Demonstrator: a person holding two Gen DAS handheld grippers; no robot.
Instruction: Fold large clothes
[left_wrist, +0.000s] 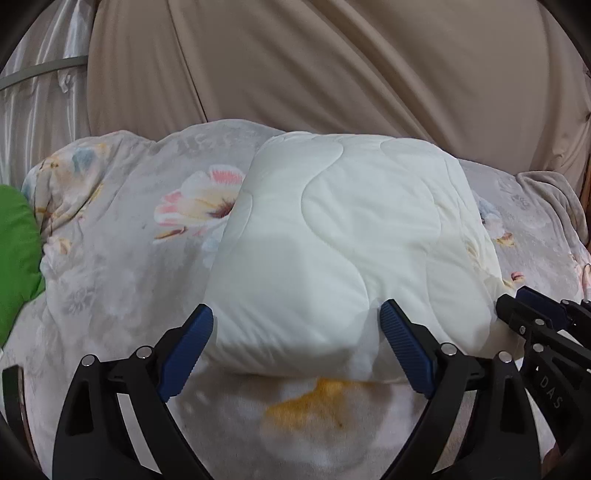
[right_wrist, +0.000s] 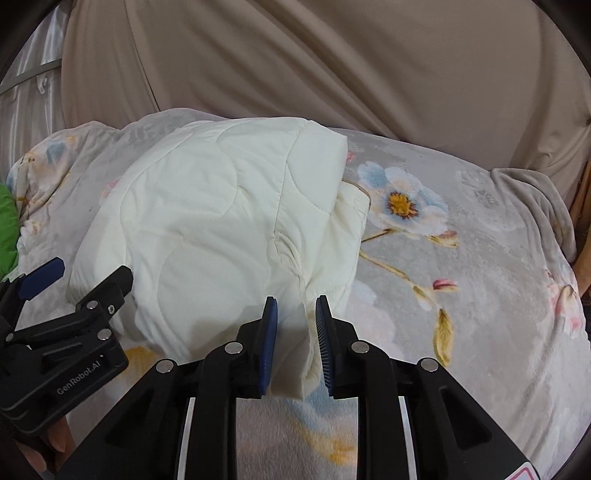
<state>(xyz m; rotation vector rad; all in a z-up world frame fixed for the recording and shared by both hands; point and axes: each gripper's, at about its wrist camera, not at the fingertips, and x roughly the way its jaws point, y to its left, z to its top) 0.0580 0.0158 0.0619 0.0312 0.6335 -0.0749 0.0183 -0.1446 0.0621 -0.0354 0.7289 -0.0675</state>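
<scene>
One cream quilted jacket, padded and stitched in wavy curves, lies folded into a thick bundle on a grey floral blanket. Its puffy near edge sits close to both tools. A narrower flap sticks out from under its right side in the right wrist view.

Two grippers show. The left gripper is spread wide, released, its blue pads on either side of the bundle's near edge, gripping nothing. The right gripper stands narrowly parted around a near flap of the jacket; whether the pads pinch it cannot be told.

Bare blanket spreads wide on the right. A green cloth borders the far left; a beige curtain hangs behind.
</scene>
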